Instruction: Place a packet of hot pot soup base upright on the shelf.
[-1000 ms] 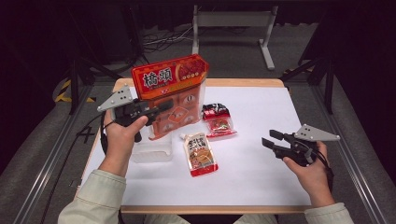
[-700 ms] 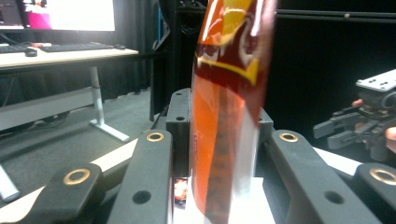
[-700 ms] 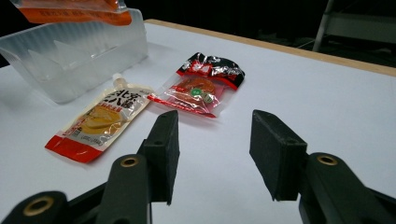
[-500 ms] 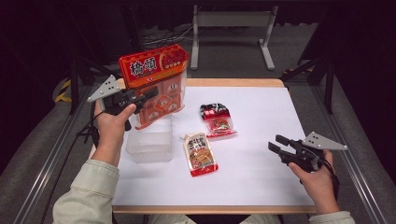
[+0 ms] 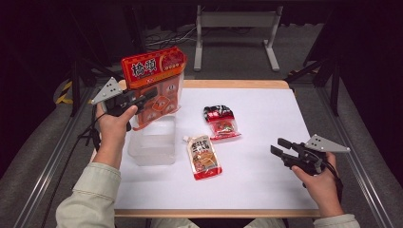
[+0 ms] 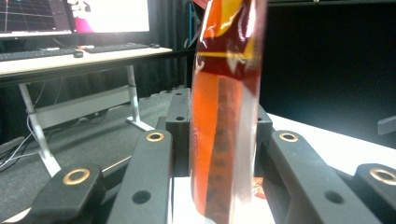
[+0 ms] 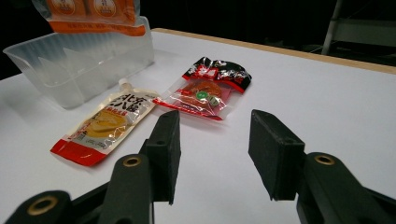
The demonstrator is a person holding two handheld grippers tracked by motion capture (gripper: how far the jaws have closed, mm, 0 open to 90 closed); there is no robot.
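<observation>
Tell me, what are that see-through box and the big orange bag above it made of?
The box looks like thin frosted plastic: the table shows hazily through its walls. The orange bag, clamped in the left gripper, seems to be glossy plastic film, printed on top and clear lower down, where its contents show through.

A wooden-edged counter carries a white sheet. Beyond it, a grey metal stand sits on the dark floor near loose cables. Farther off, a desk holds a monitor and a keyboard.
</observation>
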